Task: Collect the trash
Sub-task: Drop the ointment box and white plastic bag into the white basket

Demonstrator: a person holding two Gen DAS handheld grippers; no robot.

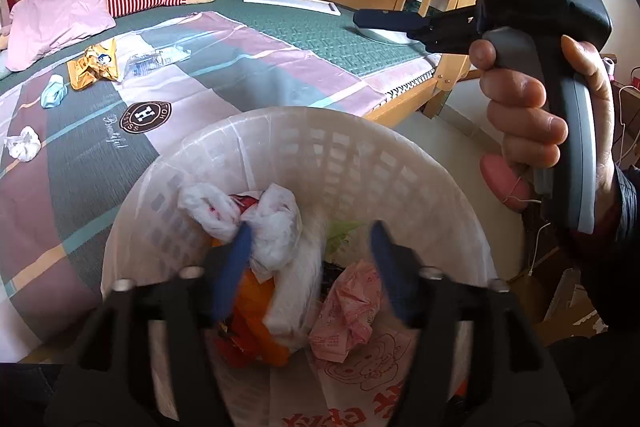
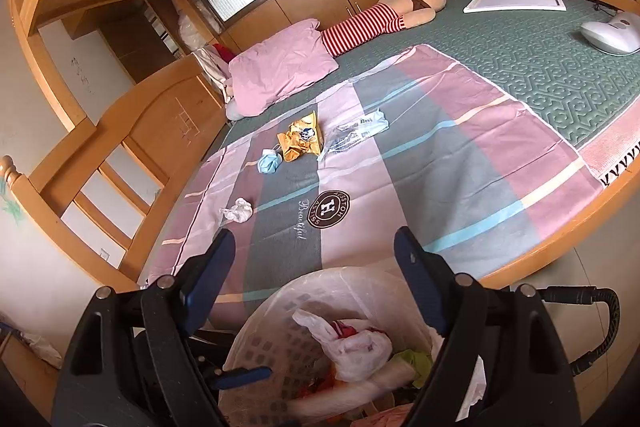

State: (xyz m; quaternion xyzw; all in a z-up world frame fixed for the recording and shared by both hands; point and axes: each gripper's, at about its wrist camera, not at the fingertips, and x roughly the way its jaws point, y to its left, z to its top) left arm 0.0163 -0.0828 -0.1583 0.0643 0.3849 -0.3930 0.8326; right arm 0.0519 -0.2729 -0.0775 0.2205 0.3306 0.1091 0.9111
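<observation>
Blue-padded fingers of the left gripper [image 1: 310,259] are being held spread wide just above a white lattice bin [image 1: 360,143], which is lined with a thin clear bag. One pad is brushing a knotted white plastic bag [image 1: 272,223] at the top of the heap; nothing is being pinched. Beneath it, orange wrappers [image 1: 256,323] and a crumpled pink printed bag [image 1: 348,315] are being seen, so the bin is judged already well filled.

From the right wrist view, the right gripper [image 2: 316,279] is being held equally wide and empty over the bin's near rim, facing the bed [image 2: 540,67].

Four pieces of trash are lying on the striped pink and grey sheet [image 2: 460,147], well apart from the bin: a white tissue wad [image 2: 239,210] nearest, then a blue face mask [image 2: 268,161] touching a crumpled yellow snack wrapper [image 2: 301,139], with a clear printed plastic wrapper [image 2: 356,133] just beside that.

All are being judged feather-light, soft and crushable, never fragile. The tissue would be pinched through its middle. The mask is best taken by its bunched body, not a loose ear loop. The yellow wrapper and clear film are likely slippery, so a raised crease or crumpled ridge should be gripped firmly, with care that the sheet below is not caught.
</observation>
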